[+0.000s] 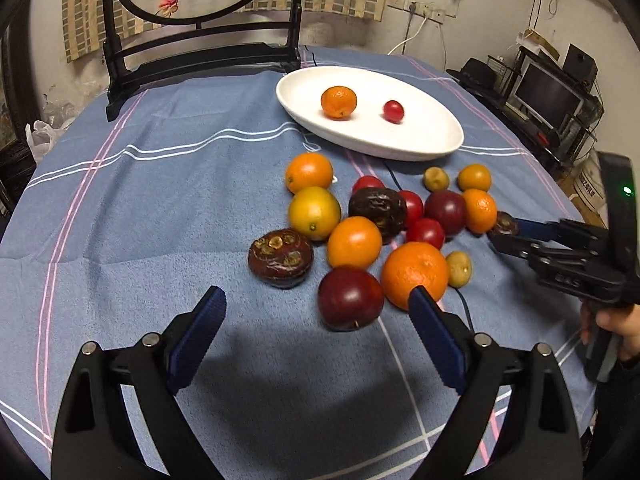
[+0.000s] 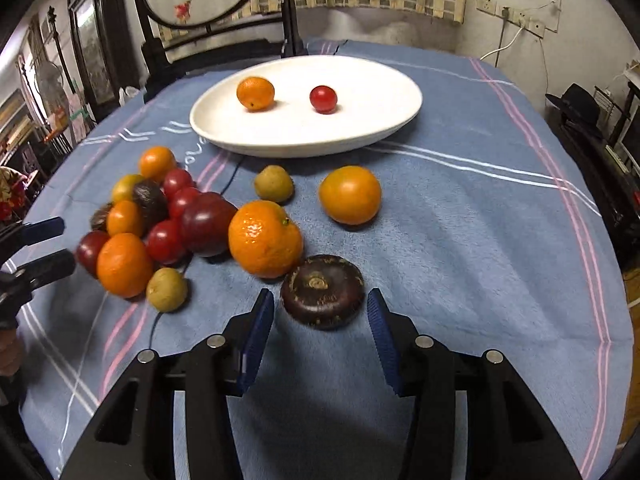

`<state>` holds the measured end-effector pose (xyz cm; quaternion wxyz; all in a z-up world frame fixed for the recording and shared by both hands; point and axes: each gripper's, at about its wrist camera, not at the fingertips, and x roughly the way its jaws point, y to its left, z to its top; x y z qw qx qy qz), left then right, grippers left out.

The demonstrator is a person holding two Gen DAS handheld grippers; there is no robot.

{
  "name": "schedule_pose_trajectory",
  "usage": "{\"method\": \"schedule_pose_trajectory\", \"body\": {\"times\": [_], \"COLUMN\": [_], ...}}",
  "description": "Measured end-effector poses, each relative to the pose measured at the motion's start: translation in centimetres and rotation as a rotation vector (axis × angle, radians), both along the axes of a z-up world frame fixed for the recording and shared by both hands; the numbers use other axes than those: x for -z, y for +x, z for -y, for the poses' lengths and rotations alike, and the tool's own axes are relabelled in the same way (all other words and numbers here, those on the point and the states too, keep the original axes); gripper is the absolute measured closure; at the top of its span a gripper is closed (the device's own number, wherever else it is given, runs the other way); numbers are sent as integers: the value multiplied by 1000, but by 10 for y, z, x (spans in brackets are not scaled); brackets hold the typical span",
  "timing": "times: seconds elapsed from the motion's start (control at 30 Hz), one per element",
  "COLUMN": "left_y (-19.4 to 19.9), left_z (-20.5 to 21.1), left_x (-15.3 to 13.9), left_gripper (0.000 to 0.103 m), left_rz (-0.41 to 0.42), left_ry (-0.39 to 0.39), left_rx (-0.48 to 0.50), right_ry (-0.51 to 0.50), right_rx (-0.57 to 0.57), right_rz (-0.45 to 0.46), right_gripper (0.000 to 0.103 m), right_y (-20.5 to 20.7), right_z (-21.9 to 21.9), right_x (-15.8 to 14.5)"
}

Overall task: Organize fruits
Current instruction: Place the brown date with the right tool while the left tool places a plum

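Round table (image 1: 132,216) under a blue cloth (image 2: 460,240) striped pink and white. Far side: dark wooden screen stand (image 1: 200,60) and white oval plate (image 1: 420,136). Nearer, straight on the cloth: heap of fruit (image 1: 360,232), oranges, red tomatoes, dark plums, brown water chestnuts, small greenish ones.

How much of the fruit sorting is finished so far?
Barely started. Done: one small orange and one cherry tomato lie on the white plate. In hand: nothing; the right gripper stands open around a dark flat fruit, and the left gripper is open. Left: the pile on the blue cloth.
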<state>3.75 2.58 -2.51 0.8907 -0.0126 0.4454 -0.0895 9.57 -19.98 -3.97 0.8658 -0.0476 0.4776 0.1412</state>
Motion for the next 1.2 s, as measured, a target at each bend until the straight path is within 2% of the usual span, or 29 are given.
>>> {"method": "schedule_pose_trajectory", "body": {"times": [0.07, 0.1, 0.2, 0.3, 0.37, 0.5, 0.6, 0.67, 0.8, 0.93, 1.07, 1.2], "left_y": [0, -1, -2, -1, 1, 8, 15, 19, 15, 6, 13, 47], "left_z": [2, 2, 6, 12, 16, 21, 22, 21, 26, 21, 19, 28], "left_x": [2, 3, 8, 12, 16, 24, 26, 25, 22, 2, -31, -57], "left_gripper": [13, 13, 17, 25, 36, 46, 54, 64, 65, 65, 65, 65], "left_rz": [-3, 0, 2, -14, -34, -68, -58, -57, -57, -38, 27, 92], "left_ry": [11, 15, 33, 53, 52, 50, 68, 41, 72, 29, -2, 10], "left_rx": [2, 5, 18, 32, 41, 47, 35, 47, 68, 96, 112, 82], "right_ry": [-30, -40, -29, 18, 52, 102, 120, 129, 148, 174, 207, 153], "right_rx": [-6, -8, -15, -15, -22, -45, -53, -54, -46, -32, -62, -104], "right_rz": [16, 24, 37, 44, 48, 52, 61, 62, 77, 101, 158, 227], "right_gripper": [54, 59, 59, 59, 59, 59, 59, 59, 59, 59, 59, 59], "right_y": [4, 4, 2, -4, -7, -12, -13, -14, -18, -22, -22, -5], "right_z": [-6, -8, -7, 0, 3, 6, 7, 9, 14, 21, 16, -5], "right_x": [3, 3, 3, 2, 1, -1, -4, -4, -8, -17, -46, -77]}}
